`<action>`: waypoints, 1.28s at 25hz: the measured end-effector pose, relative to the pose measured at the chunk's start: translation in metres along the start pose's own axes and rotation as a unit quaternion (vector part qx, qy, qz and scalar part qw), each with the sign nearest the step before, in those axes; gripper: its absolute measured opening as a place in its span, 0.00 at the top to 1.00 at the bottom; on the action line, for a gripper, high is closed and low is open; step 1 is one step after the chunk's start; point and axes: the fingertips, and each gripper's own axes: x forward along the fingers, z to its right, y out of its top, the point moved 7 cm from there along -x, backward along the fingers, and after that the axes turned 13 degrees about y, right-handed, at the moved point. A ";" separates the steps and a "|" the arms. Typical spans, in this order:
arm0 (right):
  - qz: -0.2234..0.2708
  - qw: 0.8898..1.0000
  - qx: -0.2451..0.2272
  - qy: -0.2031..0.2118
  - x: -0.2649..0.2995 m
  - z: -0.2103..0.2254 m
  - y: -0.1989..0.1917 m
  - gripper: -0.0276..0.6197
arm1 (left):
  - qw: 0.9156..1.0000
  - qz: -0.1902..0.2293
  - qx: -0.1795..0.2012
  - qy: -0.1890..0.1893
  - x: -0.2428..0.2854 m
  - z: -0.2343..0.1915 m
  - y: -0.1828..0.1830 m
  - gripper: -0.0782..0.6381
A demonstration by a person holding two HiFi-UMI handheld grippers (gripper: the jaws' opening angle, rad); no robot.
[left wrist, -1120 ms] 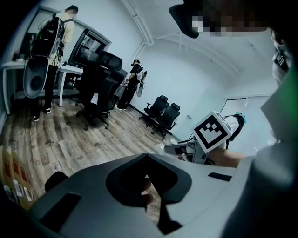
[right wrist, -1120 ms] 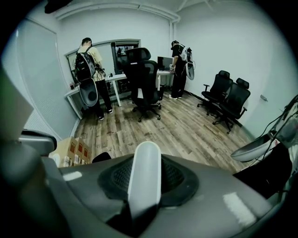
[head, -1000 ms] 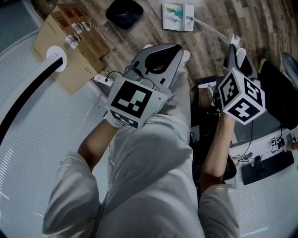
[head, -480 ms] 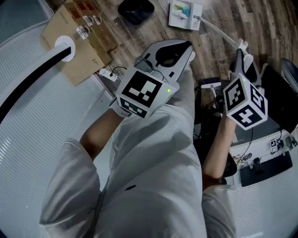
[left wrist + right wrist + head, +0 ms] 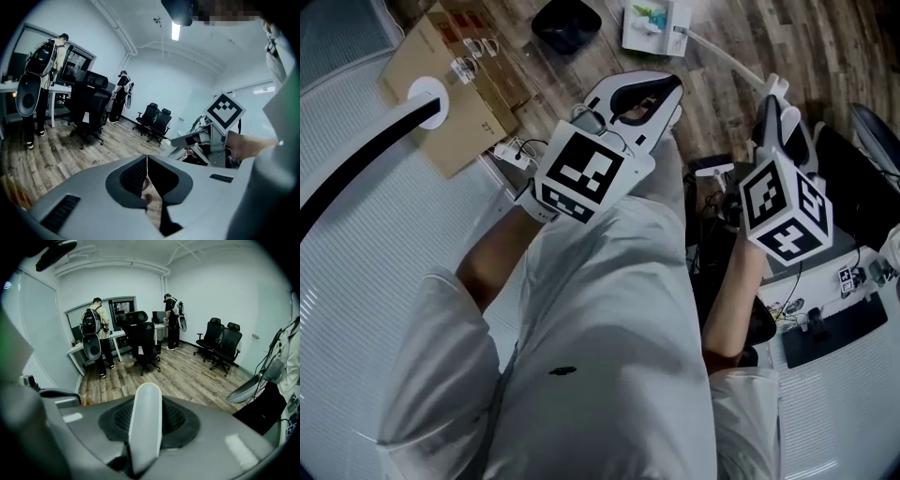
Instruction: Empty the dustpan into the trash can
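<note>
The white dustpan, with green and blue scraps in it, lies on the wood floor far ahead. Its long white handle slants back to my right gripper. That gripper is shut on the handle near its rounded top end. Left of the pan stands the black trash can. My left gripper hangs over the person's leg, shut with nothing in it; its pads meet in the left gripper view. The right gripper's marker cube shows there too.
A cardboard box and a power strip lie at the left beside a white and black curved rail. A desk with electronics is at the right. Black office chairs and two standing people with backpacks occupy the room.
Both grippers have risen toward the head camera. The right one kept its grip on the handle, and the left one stayed shut.
</note>
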 end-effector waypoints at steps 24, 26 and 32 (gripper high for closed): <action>0.070 0.997 -0.029 0.025 -0.083 -0.061 0.041 0.77 | 0.970 0.043 0.200 -0.129 0.009 0.055 0.023 0.59; 0.073 0.997 -0.031 0.026 -0.087 -0.065 0.043 0.77 | 0.969 0.054 0.200 -0.138 0.012 0.058 0.029 0.59; 0.078 0.996 -0.032 0.033 -0.092 -0.071 0.046 0.77 | 0.953 0.074 0.230 -0.183 0.022 0.065 0.045 0.60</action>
